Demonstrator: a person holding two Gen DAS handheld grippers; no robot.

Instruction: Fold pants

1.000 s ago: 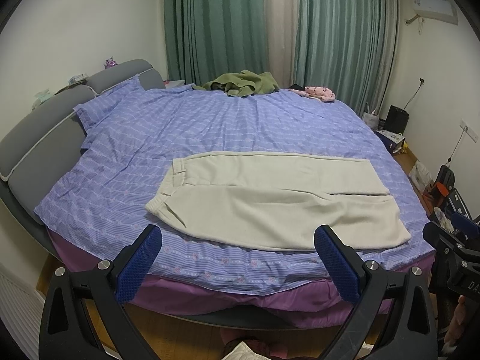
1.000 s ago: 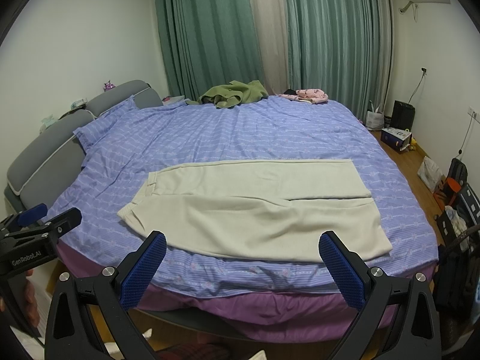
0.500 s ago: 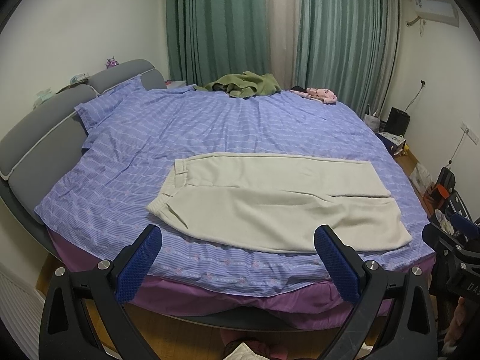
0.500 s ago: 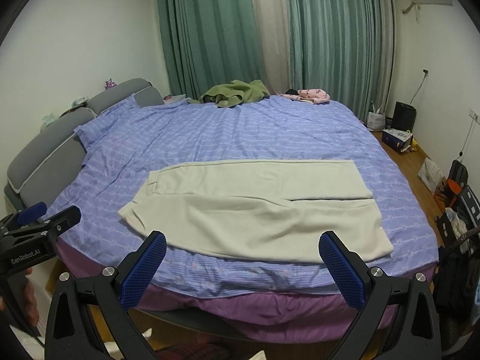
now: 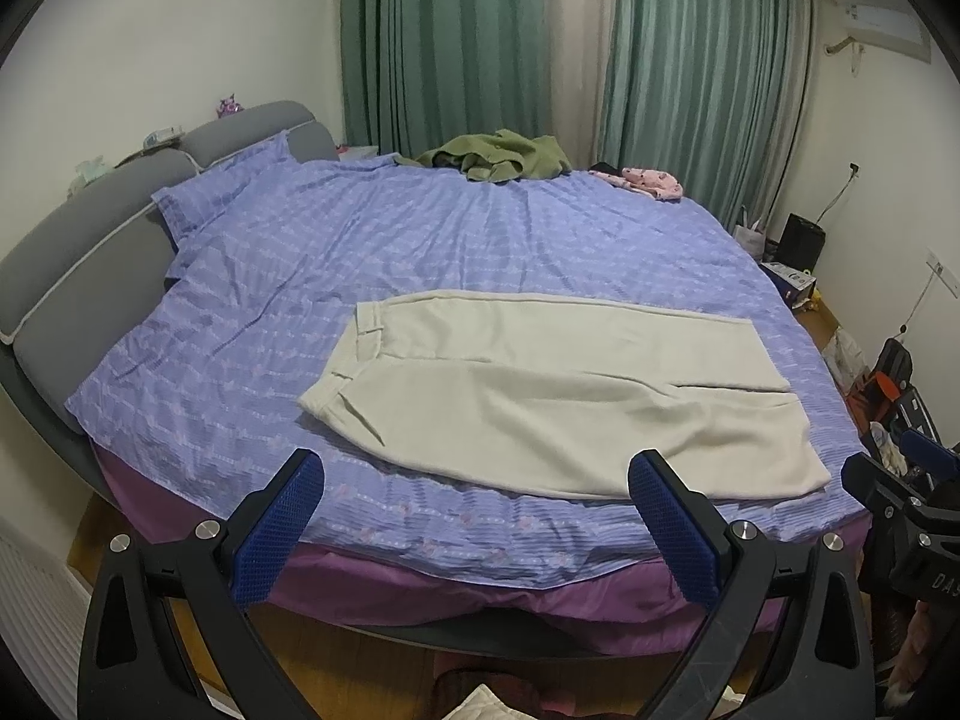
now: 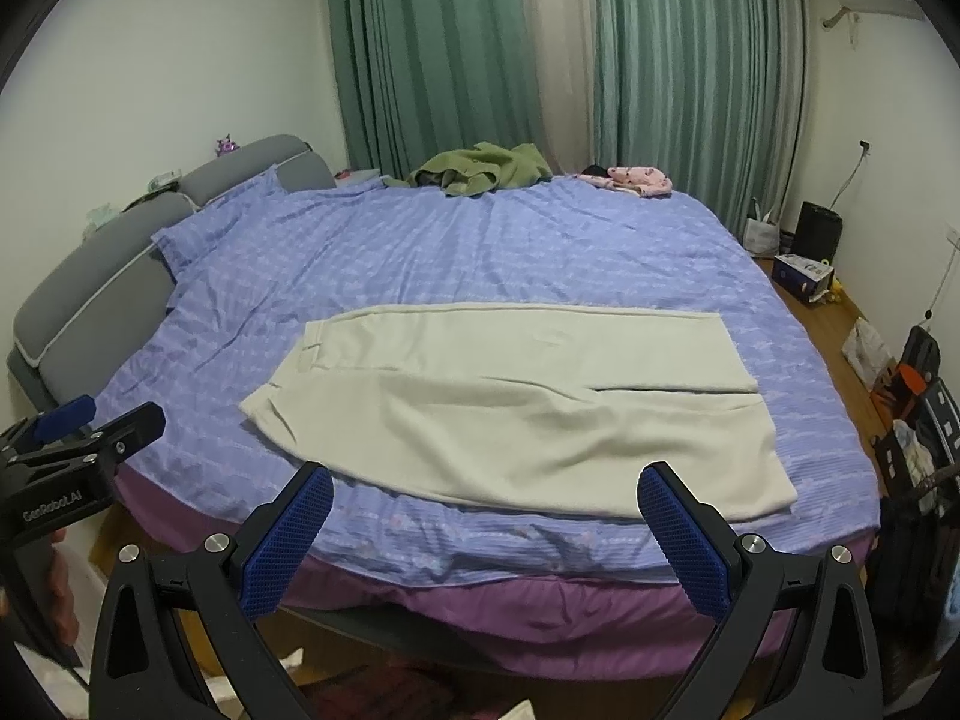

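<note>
The cream pants point(image 5: 552, 396) lay spread flat near the front edge of the bed point(image 5: 420, 246), waistband toward the headboard point(image 5: 90, 276) end and leg hems toward the foot end, the two legs side by side with a narrow slit showing between them near the hems. That layout looked deliberate: smoothed and lengthwise along the edge, the cloth could be reached from the front without leaning over the mattress. Both tools were held back off the bed, above the floor. The left gripper point(image 5: 477, 531) had its blue pads wide apart and held nothing; the right gripper point(image 6: 486, 531) was likewise spread wide and empty. Neither touched the fabric, so no fold seemed to have begun. A likely first step was to take the near leg at waistband and hem and lay it over the far one. A green garment point(image 5: 498, 156) and a pink item point(image 5: 648, 180) sat at the far edge, well apart from the pants.
</note>
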